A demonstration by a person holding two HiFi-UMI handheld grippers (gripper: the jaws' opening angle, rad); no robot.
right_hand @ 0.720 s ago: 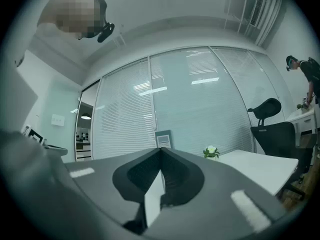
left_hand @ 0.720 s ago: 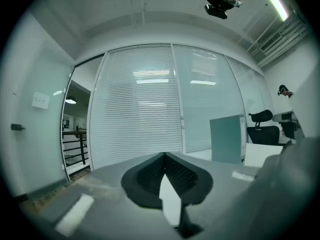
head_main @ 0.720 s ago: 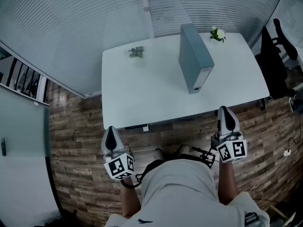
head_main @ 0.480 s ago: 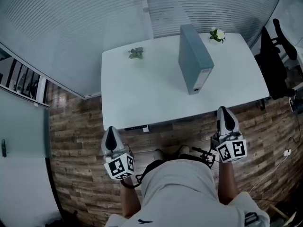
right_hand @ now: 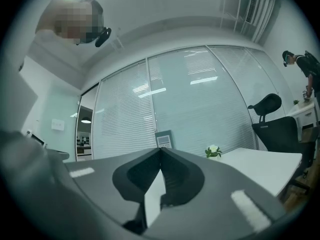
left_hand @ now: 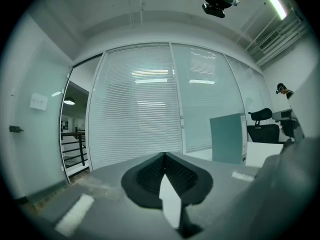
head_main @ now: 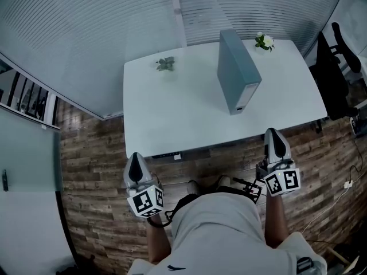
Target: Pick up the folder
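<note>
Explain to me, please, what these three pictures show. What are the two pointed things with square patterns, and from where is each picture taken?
There is no robot. A person holds a two-jaw gripper in each hand: the left gripper and the right gripper. The cubes with square patterns belong to them. The head view comes from a camera on the person's head, looking down. The other two come from a camera on each gripper, looking along its jaws. Both pairs of jaws are shut and hold nothing. On the white table a grey-blue folder stands upright; a small green plant and a white flower sit near the far edge. Both grippers are short of the table.
</note>
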